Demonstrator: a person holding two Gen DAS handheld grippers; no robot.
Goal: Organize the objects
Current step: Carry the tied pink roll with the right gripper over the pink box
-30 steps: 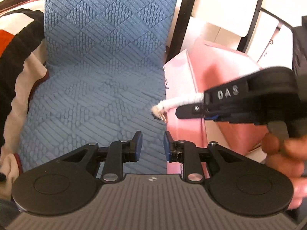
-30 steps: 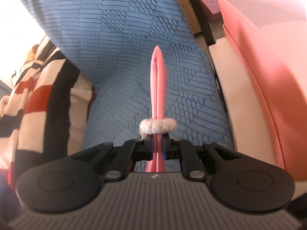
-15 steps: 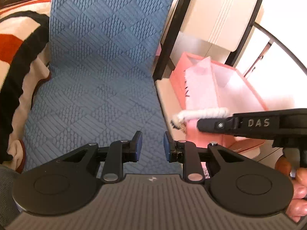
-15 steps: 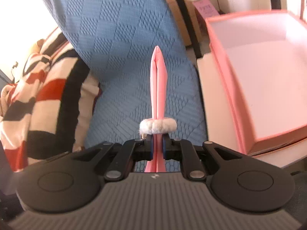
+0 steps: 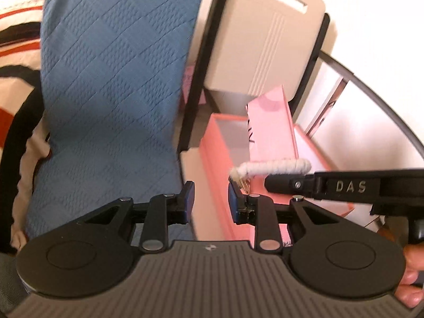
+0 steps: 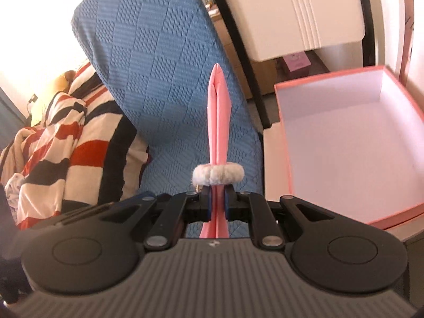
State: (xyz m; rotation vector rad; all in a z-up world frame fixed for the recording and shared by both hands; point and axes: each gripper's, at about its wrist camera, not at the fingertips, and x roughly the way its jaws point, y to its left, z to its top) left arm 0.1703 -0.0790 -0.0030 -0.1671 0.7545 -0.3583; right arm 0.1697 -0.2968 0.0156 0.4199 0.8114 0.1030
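My right gripper is shut on a flat folded pink bag that stands on edge between its pads, with a white fluffy handle looped across it just past the fingertips. An open pink box, white inside with nothing in it, lies to the right of the bag. In the left wrist view the right gripper comes in from the right, holding the pink bag and its handle over the pink box. My left gripper has nothing between its jaws, which are opening.
A blue quilted cushion runs up the middle-left, with a red, black and white striped blanket to its left. A cream cabinet in a black frame stands behind the box. A hand grips the right tool.
Both grippers have risen, so the blue cushion sits lower and farther and the pink box shows fully. The bag stays clamped in the right gripper. The left jaws stand slightly wider.
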